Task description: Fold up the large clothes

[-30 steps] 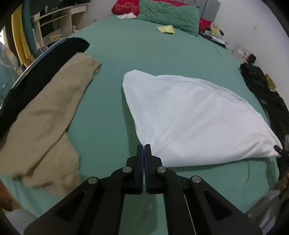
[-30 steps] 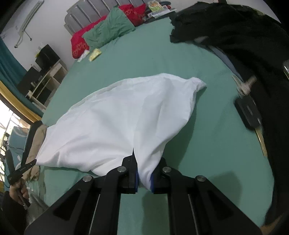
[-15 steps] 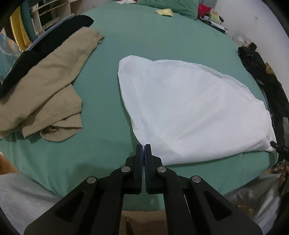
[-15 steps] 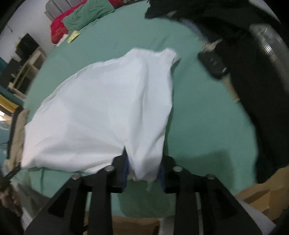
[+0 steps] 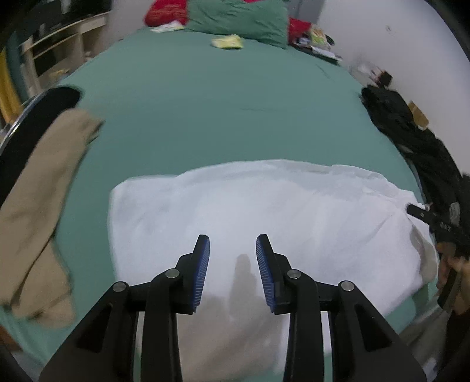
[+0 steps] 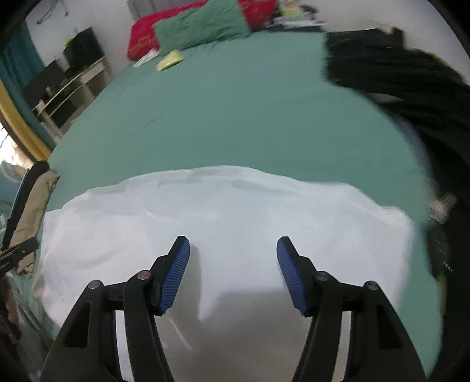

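Note:
A large white garment [image 5: 264, 211] lies folded into a wide band across the near edge of the green bed [image 5: 223, 97]. It also shows in the right wrist view [image 6: 229, 223]. My left gripper [image 5: 232, 244] is open and empty, just above the garment's near part. My right gripper [image 6: 233, 246] is open wide and empty, over the same garment. The right gripper also shows at the right edge of the left wrist view [image 5: 431, 220], by the garment's right end.
A tan garment [image 5: 44, 188] and a black one [image 5: 35, 117] lie at the bed's left edge. Black clothes [image 5: 411, 138] are piled along the right edge, also seen from the right wrist [image 6: 411, 79]. Green and red pillows [image 5: 235, 14] sit at the far end.
Both grippers have let go of the white garment and opened. The garment, held stretched by its corners before, now lies folded on the bed under both grippers.

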Available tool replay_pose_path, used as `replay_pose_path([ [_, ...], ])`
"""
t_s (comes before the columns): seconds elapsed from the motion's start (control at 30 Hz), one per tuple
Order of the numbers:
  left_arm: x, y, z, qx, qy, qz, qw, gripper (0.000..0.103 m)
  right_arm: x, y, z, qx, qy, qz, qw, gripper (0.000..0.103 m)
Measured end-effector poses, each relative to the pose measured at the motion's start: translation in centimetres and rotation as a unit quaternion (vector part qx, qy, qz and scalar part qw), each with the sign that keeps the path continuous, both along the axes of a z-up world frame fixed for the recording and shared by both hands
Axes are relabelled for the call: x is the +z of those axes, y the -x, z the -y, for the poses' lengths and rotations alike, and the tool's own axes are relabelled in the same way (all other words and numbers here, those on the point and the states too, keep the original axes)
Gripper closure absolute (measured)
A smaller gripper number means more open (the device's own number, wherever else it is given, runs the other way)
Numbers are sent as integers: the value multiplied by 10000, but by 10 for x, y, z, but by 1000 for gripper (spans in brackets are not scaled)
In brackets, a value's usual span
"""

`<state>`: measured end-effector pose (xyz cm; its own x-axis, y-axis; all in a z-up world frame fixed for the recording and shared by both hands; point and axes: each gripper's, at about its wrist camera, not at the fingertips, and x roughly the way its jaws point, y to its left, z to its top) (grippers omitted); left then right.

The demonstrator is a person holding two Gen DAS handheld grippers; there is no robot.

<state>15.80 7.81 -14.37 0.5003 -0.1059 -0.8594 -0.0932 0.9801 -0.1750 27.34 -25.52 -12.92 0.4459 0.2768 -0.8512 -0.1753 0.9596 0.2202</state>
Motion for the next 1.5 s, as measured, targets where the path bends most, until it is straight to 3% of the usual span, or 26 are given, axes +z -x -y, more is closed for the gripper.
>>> replay_pose_path([
  [0.2,-33,-67,19,-574,-129,-376,9976,68,-26,-45,-44,531,87,-350,9979,41],
  [0.33,-50,-89,19,-577,-296,-525,9965,68,-36,-66,-55,652,348,-393,9965,41],
  [0.53,-45,-95,10,-284,-470,-318,9980,68,-32,-75,-59,498,412,-254,9976,41],
  [0.67,-17,-73,3,3,-239,175,9996,68,-5,-47,-54,346,452,67,9984,41],
  [0.77,5,-43,14,-128,-23,512,9986,68,12,-21,-54,352,453,272,9980,40],
  [0.93,0,-7,37,-478,152,287,9983,68,11,24,-64,497,688,177,9962,38],
  [1.03,-20,12,46,-542,105,-104,9984,68,-3,39,-47,420,656,-63,9969,37],
  [1.13,-39,19,46,-501,37,-330,9982,68,-14,48,-40,401,726,-145,9964,29],
  [1.2,-40,24,46,-508,-52,-222,9984,68,-20,50,-34,369,752,-142,9964,22],
  [1.3,-38,26,47,-469,-96,-266,9985,67,-17,49,-28,323,747,-132,9966,20],
  [1.4,-27,36,51,-393,-59,-183,9990,67,-2,54,-26,263,800,-30,9964,20],
  [1.5,-8,53,47,-263,26,116,9996,67,14,73,-19,194,499,9,9986,18],
])
